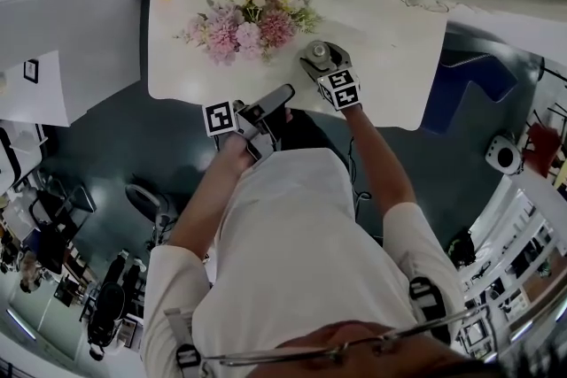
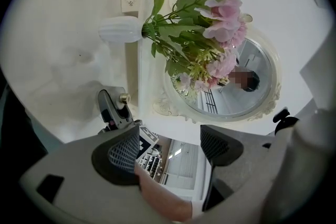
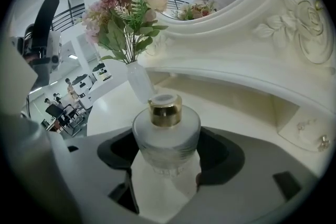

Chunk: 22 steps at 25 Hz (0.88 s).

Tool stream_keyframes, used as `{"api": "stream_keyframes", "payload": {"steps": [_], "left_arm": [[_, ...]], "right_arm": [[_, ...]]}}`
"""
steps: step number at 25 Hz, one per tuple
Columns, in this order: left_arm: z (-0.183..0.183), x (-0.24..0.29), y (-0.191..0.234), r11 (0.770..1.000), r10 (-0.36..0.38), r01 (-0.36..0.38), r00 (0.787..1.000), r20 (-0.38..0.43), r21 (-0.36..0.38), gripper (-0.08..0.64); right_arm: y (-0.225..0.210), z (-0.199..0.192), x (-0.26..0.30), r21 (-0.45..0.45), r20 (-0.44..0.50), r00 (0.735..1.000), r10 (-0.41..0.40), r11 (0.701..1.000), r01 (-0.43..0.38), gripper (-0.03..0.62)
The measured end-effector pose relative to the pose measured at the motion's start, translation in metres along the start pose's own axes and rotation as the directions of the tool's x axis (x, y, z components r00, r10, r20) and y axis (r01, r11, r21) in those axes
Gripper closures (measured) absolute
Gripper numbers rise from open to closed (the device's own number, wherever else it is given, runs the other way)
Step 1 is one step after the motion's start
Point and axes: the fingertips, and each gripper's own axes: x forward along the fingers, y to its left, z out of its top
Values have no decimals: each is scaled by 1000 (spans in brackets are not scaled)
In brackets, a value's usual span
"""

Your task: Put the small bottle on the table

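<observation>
The right gripper point(image 3: 167, 157) has its jaws clamped on the small bottle point(image 3: 166, 131), frosted glass, ribbed low down, gold-capped, held over the white table point(image 1: 390, 57) near the flowers point(image 1: 248, 27); the left gripper point(image 2: 170, 147) gapes wide, empty.

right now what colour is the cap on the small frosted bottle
Shiny gold cap, clearest in the right gripper view.

Small round frosted-glass bottle point(image 3: 166, 136) with a gold cap, standing upright, clamped between the jaws of the right gripper point(image 3: 169, 157) over the white table point(image 1: 390, 57), near its front edge.
</observation>
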Motion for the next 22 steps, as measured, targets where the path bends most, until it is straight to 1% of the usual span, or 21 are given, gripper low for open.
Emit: {"api": "stream_keyframes", "payload": {"steps": [2,5,12,18,22], "left_arm": [[-2,-1,1,1000,2,-2,1000,-3,-8,196],[-4,-2,2,1000,10,-10,1000,-11,-1,196],[-3,-3,-2,1000,14,-14,1000,-14,16,196],[-4,-4,-14,999,-1,2,1000,-15,55,196],[-9,-6,-27,995,-16,17,1000,-14,98,196]], "right_arm": [[0,-1,1,-12,-4,1000,-21,1000,21,250],[2,-3,3,-25,-11,999,-41,999,40,247],[5,-3,4,-27,-22,999,-29,999,29,233],[10,17,-12,-45,9,1000,-18,999,18,233],[19,35,-37,-61,45,999,3,998,0,255]]}}
